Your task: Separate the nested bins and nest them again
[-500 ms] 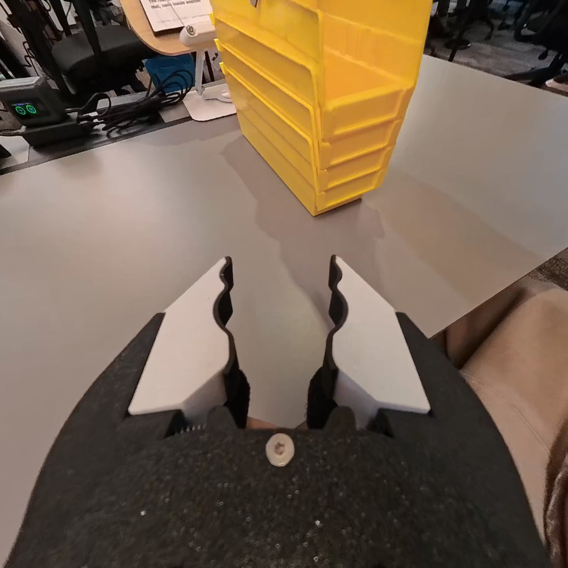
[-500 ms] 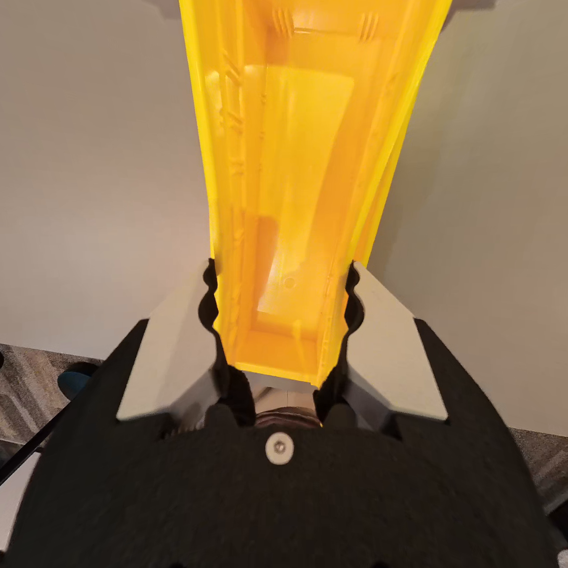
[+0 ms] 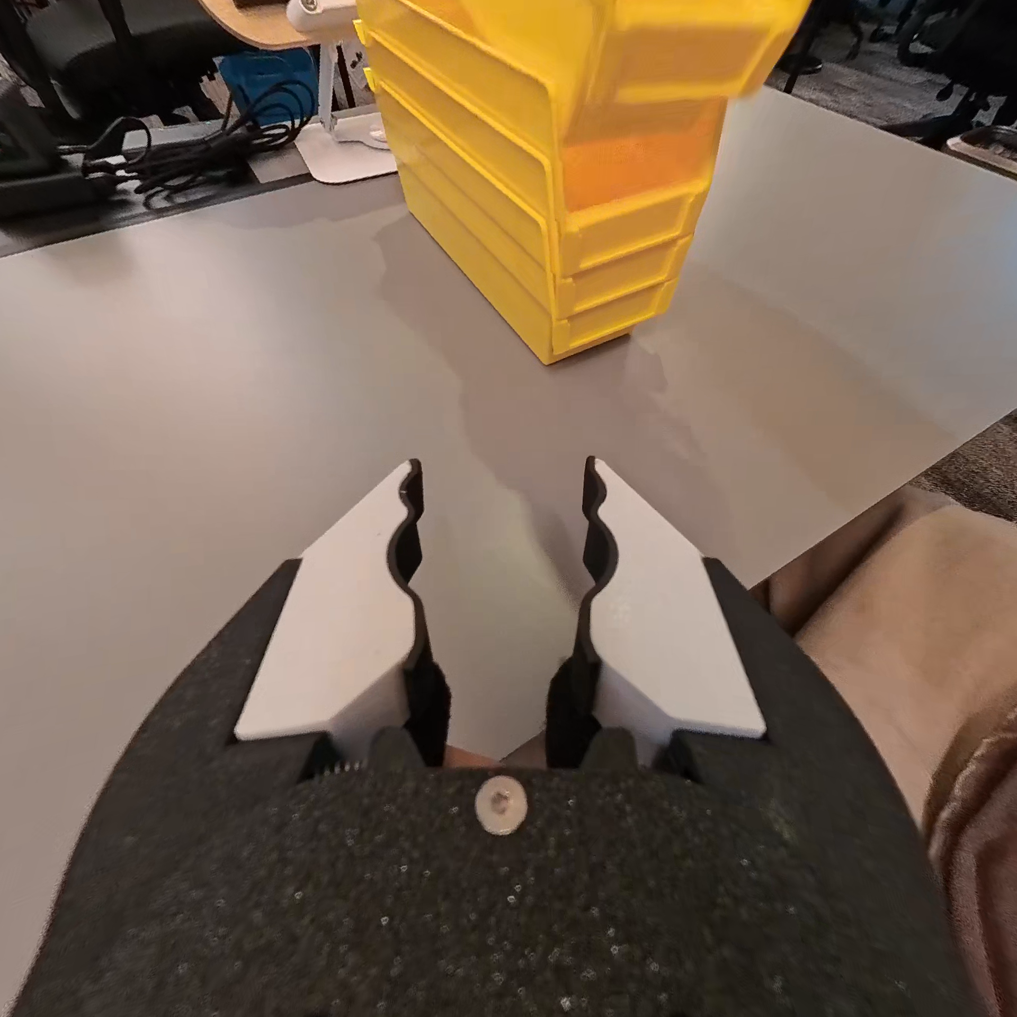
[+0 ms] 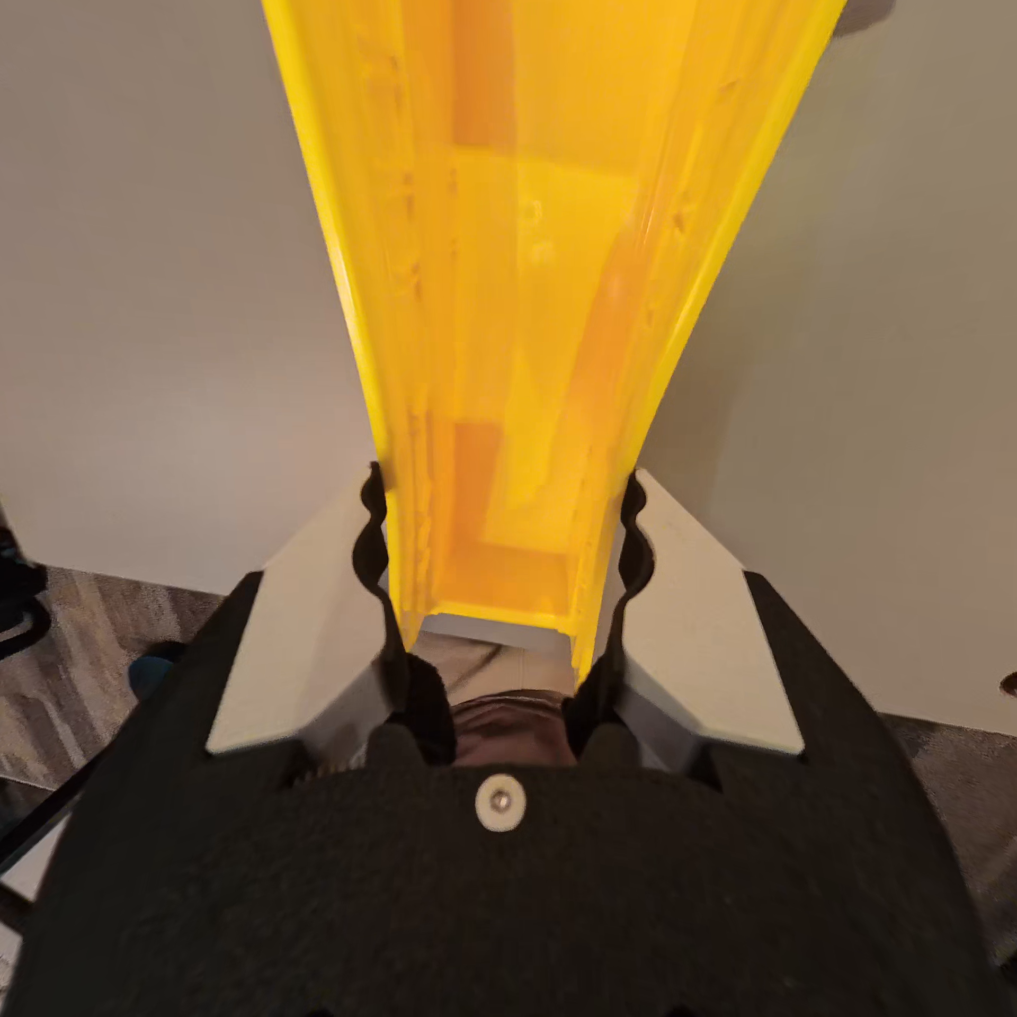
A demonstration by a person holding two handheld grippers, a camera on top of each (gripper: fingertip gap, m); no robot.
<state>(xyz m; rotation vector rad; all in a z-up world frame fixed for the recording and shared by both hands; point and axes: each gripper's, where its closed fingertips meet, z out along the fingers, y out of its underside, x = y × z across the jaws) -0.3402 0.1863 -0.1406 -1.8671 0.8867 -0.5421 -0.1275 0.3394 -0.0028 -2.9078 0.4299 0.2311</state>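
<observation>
Grey desk (image 3: 220,357) fills both views; patterned carpet past its edges. Beyond the far left edge: black cables (image 3: 209,148), a white stand base (image 3: 352,154), a blue box (image 3: 264,82).

Left gripper (image 3: 503,479) hovers over the near part of the desk, fingers (image 3: 352,616) spread, nothing between them. A person's tan trouser leg (image 3: 880,633) shows past the near right edge.

Nested stack of yellow bins (image 3: 495,181) stands toward the far edge of the desk, open fronts facing right. I count 4 front lips in the stack.

Top bin (image 3: 688,49) is blurred, lifted and tilted above the stack; can't tell if it's fully clear of it.

Right gripper (image 4: 503,484) looks down into that bin (image 4: 550,275), fingers pinching it across its narrow end, one pad on each outer side wall.
</observation>
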